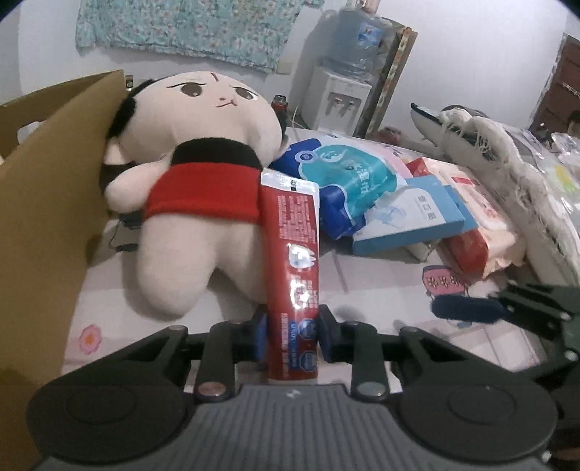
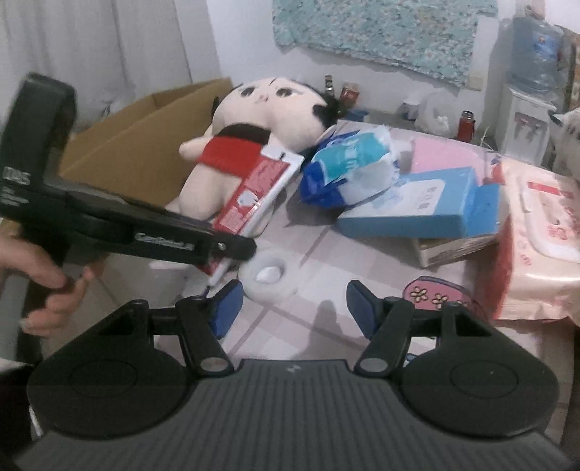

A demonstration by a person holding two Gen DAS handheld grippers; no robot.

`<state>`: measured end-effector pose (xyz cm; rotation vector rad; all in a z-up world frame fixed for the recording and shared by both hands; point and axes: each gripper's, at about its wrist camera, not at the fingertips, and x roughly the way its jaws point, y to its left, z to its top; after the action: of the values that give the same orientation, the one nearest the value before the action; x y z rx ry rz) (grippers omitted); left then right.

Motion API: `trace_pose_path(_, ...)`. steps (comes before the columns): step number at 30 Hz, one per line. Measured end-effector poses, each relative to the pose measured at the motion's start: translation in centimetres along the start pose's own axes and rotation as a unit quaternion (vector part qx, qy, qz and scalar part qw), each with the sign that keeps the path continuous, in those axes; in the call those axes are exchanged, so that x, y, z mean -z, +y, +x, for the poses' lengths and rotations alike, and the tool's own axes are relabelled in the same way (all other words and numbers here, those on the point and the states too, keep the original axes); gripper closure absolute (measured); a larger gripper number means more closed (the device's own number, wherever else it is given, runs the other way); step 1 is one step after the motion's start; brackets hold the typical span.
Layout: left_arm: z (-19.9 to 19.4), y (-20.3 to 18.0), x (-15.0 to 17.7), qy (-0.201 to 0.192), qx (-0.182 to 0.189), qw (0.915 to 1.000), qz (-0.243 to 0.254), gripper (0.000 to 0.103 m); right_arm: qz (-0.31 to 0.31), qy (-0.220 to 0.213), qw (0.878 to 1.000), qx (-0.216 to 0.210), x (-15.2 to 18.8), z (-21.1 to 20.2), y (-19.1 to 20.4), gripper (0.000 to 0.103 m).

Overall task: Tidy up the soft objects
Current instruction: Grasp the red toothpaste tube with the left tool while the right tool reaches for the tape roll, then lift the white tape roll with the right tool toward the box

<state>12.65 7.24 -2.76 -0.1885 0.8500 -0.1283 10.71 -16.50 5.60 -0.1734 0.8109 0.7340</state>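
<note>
Tabletop of pale checked cloth with pink flower prints carries everything here. Against its left edge stands an open cardboard box, and a plush doll in a red top lies on its back just beside the box. The left gripper has its jaws clamped on a red toothpaste tube, which leans on the doll's side. The right gripper hovers with jaws apart and nothing between them, just short of a white tape roll. Toward the right edge lie a blue tissue pack, a blue box and a pink wipes pack. Behind, a white wall bears a floral cloth, and a water dispenser stands in the corner.
</note>
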Motion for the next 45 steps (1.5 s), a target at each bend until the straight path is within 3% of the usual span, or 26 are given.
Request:
trace_pose_path(6, -2.3, 1.0, 2.0, -0.009, -0.002, 0.9999, 0.011, 0.074, 0.027, -0.007, 1.000, 0.008, -0.6, 1.6, -0.3, 0.042)
trace_pose_path(13, -3.1, 1.5, 2.5, -0.022, 0.001, 0.9997, 0.014, 0.074, 0.027, 0.030, 0.999, 0.025, -1.8, 4.5, -0.6, 0.068)
trace_pose_path(16, -3.6, 1.5, 2.4, -0.031, 0.009, 0.9993, 0.016, 0.074, -0.045, 0.044, 0.997, 0.040, -2.3, 5.6, 1.0, 0.067)
trace_pose_path(18, -3.8, 1.4, 2.4, -0.035, 0.015, 0.9991, 0.017, 0.074, -0.053, 0.059, 0.996, 0.035, -2.9, 5.9, 1.3, 0.072)
trace_pose_path(19, -4.0, 1.4, 2.4, -0.038, 0.015, 0.9990, 0.019, 0.074, -0.055, 0.069, 0.996, 0.023, -3.3, 6.0, 1.4, 0.088)
trace_pose_path(20, -4.1, 1.3, 2.4, -0.040, 0.015, 0.9989, 0.021, 0.074, -0.057, 0.072, 0.995, 0.033, -3.4, 6.0, 1.7, 0.088)
trace_pose_path(22, -4.6, 1.3, 2.4, -0.046, 0.014, 0.9986, 0.022, 0.074, -0.072, 0.052, 0.994, 0.063, -3.1, 5.4, 2.5, 0.090)
trace_pose_path(26, -6.6, 1.2, 2.3, -0.065, 0.017, 0.9975, 0.023, 0.074, -0.021, -0.023, 0.997, 0.070, -2.2, 2.2, 2.6, 0.090)
trace_pose_path(32, -13.8, 1.8, 1.5, -0.121, 0.018, 0.9923, 0.015, 0.074, 0.060, -0.075, 0.995, 0.018, -3.2, -2.0, 2.3, 0.090)
trace_pose_path(37, -19.9, 5.0, -1.4, -0.160, -0.014, 0.9869, 0.010, 0.074, 0.078, -0.115, 0.989, -0.049, -5.8, -3.9, 4.2, 0.090)
trace_pose_path(41, -20.5, 8.4, -4.8, -0.132, -0.065, 0.9887, 0.030, 0.074, 0.078, -0.132, 0.984, -0.086, -8.0, -3.8, 6.5, 0.090)
trace_pose_path(45, -15.6, 13.8, -8.1, -0.055, -0.078, 0.9954, 0.008, 0.074, 0.084, -0.132, 0.981, -0.115, -9.2, -2.5, 7.7, 0.090)
